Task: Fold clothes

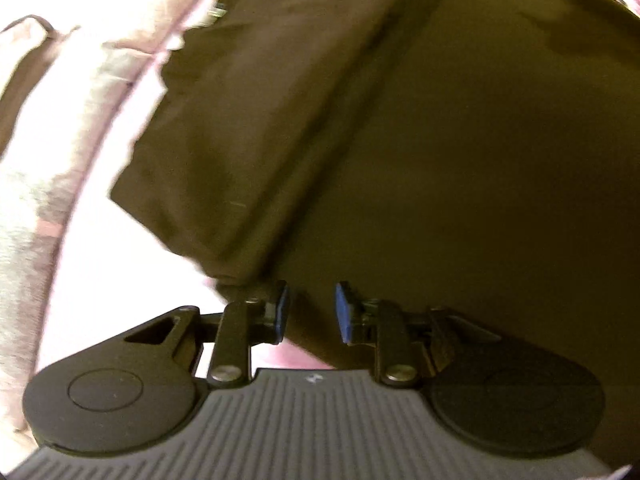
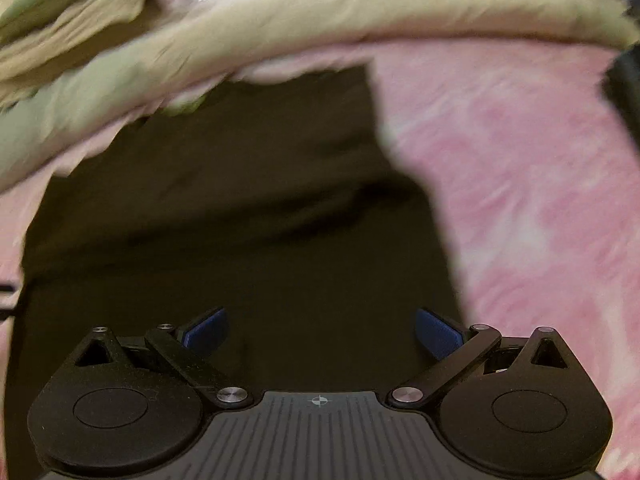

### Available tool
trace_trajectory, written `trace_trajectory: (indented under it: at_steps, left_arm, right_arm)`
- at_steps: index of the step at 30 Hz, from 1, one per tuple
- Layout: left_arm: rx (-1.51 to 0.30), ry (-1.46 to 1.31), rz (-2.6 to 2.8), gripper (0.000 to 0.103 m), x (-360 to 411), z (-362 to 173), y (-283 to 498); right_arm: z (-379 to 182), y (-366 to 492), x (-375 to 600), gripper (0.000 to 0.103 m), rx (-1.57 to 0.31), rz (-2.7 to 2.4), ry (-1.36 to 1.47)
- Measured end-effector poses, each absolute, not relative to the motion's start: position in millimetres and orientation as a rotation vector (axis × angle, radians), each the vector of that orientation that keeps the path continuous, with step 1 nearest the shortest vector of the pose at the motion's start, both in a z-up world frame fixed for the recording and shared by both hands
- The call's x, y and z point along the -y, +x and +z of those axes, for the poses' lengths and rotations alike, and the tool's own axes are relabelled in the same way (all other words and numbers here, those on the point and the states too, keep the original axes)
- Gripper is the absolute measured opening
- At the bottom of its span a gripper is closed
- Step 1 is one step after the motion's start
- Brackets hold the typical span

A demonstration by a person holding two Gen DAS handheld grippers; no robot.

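Lying flat on pink bedding (image 2: 520, 184), dark brown garment (image 1: 400, 140) fills frame centre; left gripper (image 1: 311, 312) narrowly parted, right gripper (image 2: 320, 330) spread wide, both empty.

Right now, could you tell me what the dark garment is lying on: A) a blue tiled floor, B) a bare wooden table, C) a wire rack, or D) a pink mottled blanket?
D: in the right wrist view the dark garment lies on a pink mottled blanket.

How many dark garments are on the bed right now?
1: a dark brown garment spread on the pink blanket under both open grippers; the pale bedding may hide others.
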State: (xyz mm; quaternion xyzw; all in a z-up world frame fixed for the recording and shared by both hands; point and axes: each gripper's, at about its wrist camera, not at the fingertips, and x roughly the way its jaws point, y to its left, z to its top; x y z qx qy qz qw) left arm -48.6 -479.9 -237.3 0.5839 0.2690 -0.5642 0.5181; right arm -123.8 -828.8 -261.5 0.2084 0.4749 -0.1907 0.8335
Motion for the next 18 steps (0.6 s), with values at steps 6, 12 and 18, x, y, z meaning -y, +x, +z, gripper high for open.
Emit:
trace_trajectory:
  at_steps: [6,12,18]
  left_arm:
    - [-0.702,1.382,-1.344,0.025,459,-232,-73]
    - [-0.659,1.127,-1.212,0.028,488,-189,-26]
    - [-0.630,1.012,-1.103,0.028,544,-188,62]
  right_arm:
    - [-267,-142,798,0.102,-1.152,-0.324,0.333]
    - [-247,-149,806,0.102,-1.153,-0.323,0.403]
    - [-240,-133,809,0.102,-1.112,-0.320,0.399]
